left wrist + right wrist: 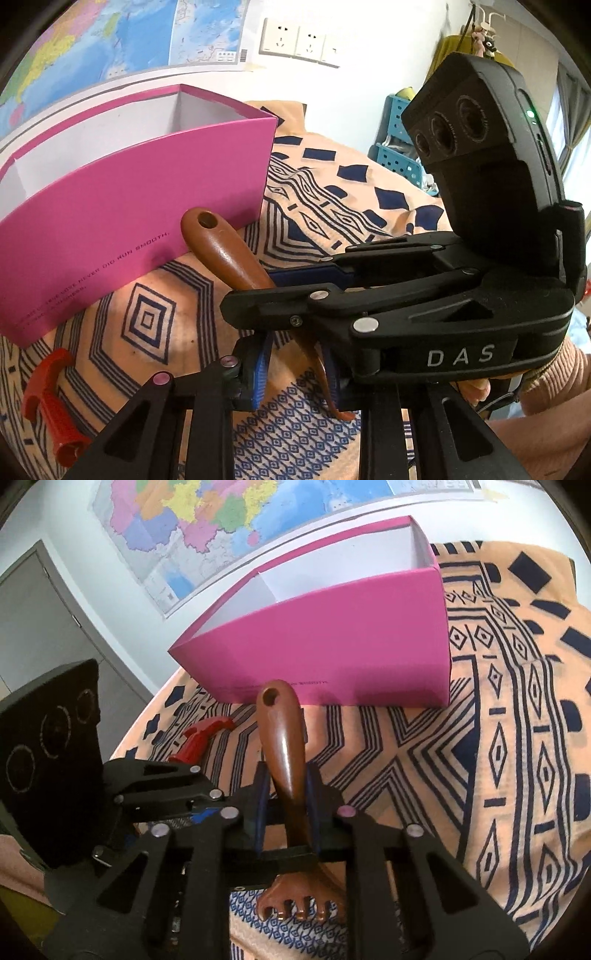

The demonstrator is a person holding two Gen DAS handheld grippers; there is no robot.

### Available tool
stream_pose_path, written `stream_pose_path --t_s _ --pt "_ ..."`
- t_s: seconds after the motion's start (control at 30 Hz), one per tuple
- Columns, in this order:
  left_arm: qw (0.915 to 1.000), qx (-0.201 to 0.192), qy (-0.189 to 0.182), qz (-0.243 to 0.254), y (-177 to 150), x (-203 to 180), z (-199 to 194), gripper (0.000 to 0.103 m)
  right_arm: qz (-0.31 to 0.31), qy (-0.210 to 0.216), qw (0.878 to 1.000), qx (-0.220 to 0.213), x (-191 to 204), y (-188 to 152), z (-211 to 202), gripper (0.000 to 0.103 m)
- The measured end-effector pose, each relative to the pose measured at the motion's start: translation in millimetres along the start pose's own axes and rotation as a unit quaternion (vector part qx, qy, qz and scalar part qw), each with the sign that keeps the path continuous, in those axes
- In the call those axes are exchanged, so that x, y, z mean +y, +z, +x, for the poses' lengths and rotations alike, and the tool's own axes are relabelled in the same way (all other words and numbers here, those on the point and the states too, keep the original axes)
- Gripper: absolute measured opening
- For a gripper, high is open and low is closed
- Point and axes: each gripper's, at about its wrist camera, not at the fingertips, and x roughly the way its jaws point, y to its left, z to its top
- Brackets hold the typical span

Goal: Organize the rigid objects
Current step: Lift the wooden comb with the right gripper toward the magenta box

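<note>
A brown wooden scratcher with a holed handle (282, 738) and a tined head (299, 904) hangs above the patterned cloth, held by both grippers. My right gripper (288, 794) is shut on the middle of its handle, blue pads on both sides. My left gripper (295, 373) is shut lower down on the thin neck (319, 369), near the head. In the left wrist view the right gripper (258, 291) reaches in from the right across the handle (221, 251). The handle end points toward an open pink box (332, 646), which looks empty where I can see into it.
A red plastic tool (48, 402) lies on the cloth left of the scratcher, also seen as the red tool (199, 738) in the right wrist view. The orange and navy cloth (498, 738) covers the surface. A map hangs on the wall behind the box. Blue crates (399, 155) stand far right.
</note>
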Motion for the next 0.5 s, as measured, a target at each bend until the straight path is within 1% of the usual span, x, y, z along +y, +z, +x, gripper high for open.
stream_pose_path --t_s 0.13,0.3,0.5 --pt "1.0 0.002 -0.009 -0.003 0 1 -3 0.025 -0.007 -0.009 1.0 -0.003 4 -1 -2 0.02" --pt "0.9999 -0.003 -0.012 0.0 0 1 -9 0.025 -0.007 -0.014 1.0 -0.019 6 2 -10 0.019" --pt "0.9997 -0.023 -0.013 0.0 6 3 -25 0.025 -0.017 -0.013 0.999 -0.041 12 11 -23 0.018"
